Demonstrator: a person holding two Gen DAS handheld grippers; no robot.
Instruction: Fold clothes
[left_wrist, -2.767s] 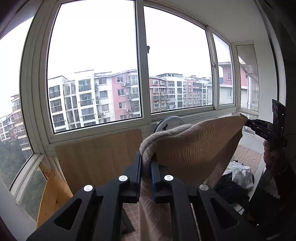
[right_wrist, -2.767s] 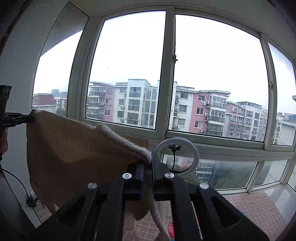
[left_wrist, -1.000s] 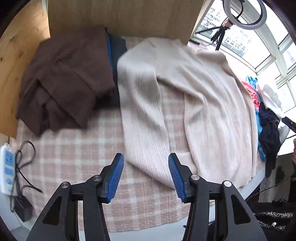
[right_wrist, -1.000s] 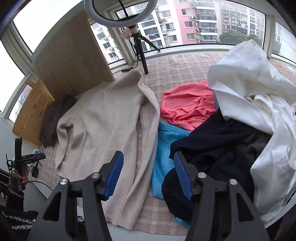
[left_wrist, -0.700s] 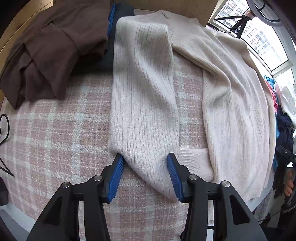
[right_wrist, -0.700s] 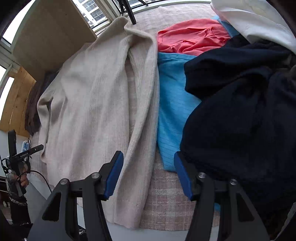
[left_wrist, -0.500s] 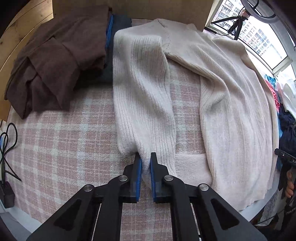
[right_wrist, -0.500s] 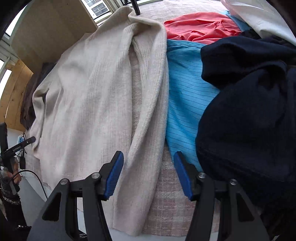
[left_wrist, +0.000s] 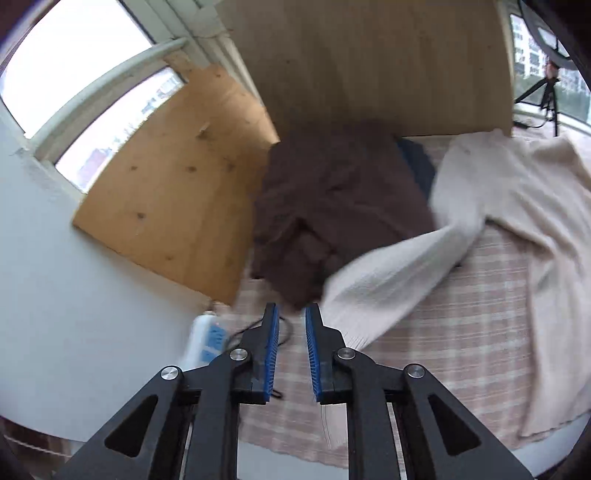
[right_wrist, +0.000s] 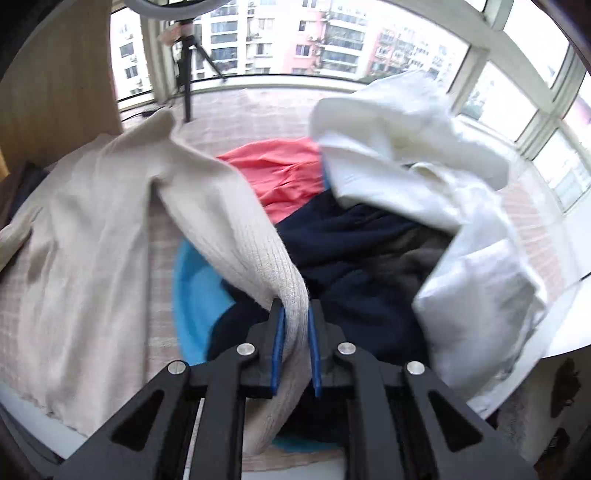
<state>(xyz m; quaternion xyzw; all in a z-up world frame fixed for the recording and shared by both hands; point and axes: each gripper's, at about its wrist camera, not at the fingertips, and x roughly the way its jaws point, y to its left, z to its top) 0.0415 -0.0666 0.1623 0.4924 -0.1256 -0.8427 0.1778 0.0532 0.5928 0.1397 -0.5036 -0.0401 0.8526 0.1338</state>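
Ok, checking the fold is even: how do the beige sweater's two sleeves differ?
The sleeve in the left wrist view lies loose on the checked cloth, outside the empty gap of the left hand-held gripper. The sleeve in the right wrist view is raised over the dark clothes, pinched in the right hand-held gripper. Both are beige knit.
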